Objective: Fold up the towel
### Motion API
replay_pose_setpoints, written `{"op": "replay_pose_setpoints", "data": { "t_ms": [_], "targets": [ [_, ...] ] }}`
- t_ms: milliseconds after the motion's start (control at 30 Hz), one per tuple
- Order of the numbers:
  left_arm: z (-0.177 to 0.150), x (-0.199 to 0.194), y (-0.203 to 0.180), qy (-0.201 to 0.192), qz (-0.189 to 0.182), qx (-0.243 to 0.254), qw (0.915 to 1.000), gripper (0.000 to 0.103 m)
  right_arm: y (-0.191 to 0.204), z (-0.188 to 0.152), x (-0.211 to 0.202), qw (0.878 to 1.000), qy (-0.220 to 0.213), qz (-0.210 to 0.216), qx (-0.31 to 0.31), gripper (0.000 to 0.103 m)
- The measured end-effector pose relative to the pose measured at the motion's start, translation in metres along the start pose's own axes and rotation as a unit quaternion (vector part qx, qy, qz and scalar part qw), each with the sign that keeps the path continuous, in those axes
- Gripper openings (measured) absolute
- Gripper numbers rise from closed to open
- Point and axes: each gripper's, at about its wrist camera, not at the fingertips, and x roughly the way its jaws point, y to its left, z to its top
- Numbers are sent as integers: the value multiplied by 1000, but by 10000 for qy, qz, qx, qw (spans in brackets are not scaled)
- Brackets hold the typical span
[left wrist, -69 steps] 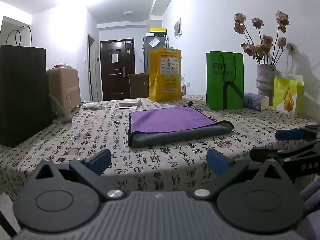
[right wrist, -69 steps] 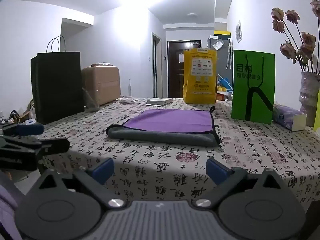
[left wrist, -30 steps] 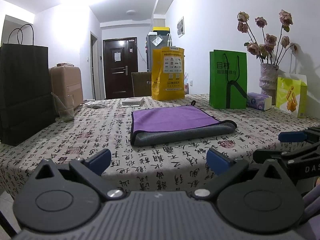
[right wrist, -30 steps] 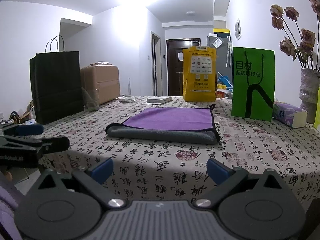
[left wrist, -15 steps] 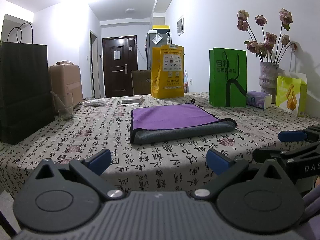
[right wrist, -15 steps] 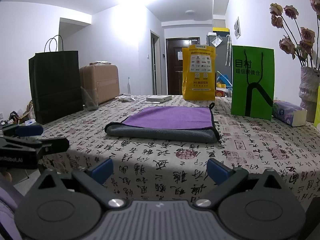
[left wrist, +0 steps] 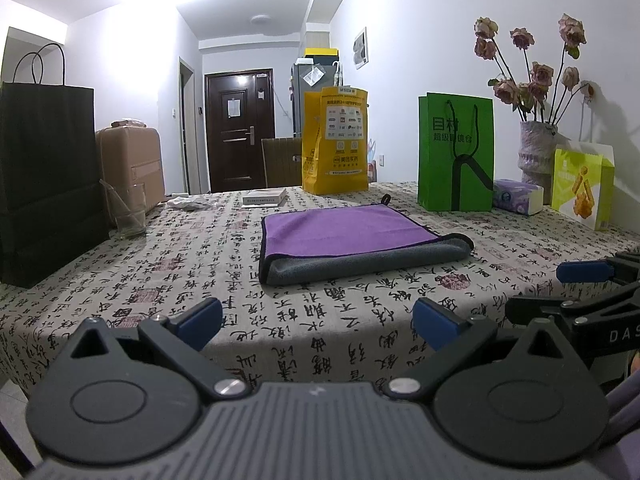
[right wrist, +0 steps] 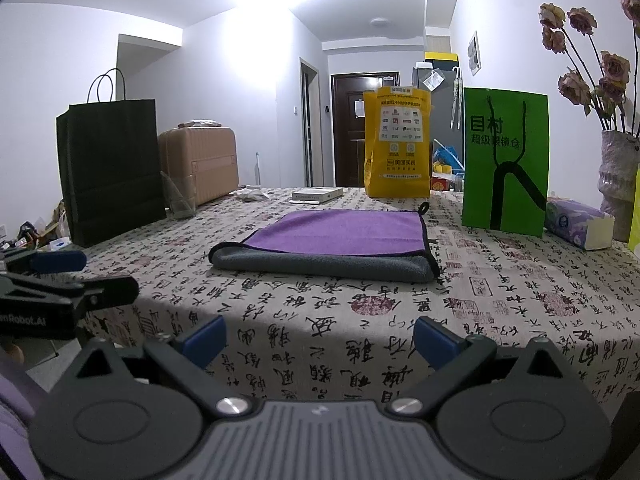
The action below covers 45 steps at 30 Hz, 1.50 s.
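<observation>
Both the left gripper [left wrist: 316, 322] and right gripper [right wrist: 319, 338] gape wide, holding nothing, short of the apparently folded purple towel [left wrist: 352, 236] on the table [left wrist: 192, 264].

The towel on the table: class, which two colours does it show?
Purple on top, grey along the folded front edge of the towel, clearest in the right wrist view.

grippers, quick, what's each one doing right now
Left gripper: open, holding nothing.
Right gripper: open, holding nothing; the towel lies untouched on the table.
</observation>
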Motion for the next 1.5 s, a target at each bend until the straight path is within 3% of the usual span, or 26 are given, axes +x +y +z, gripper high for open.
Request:
{"op": "replay_pose_setpoints", "data": {
  "t_ms": [1233,1500],
  "targets": [
    [-1,5,3,67,28,27,10000,103,0,2,6,9999,51,-87,-44,101],
    [5,21,11,23,251,54,9997,103,-6,6,17,9997,-91,-225,-52,101]
  ]
}}
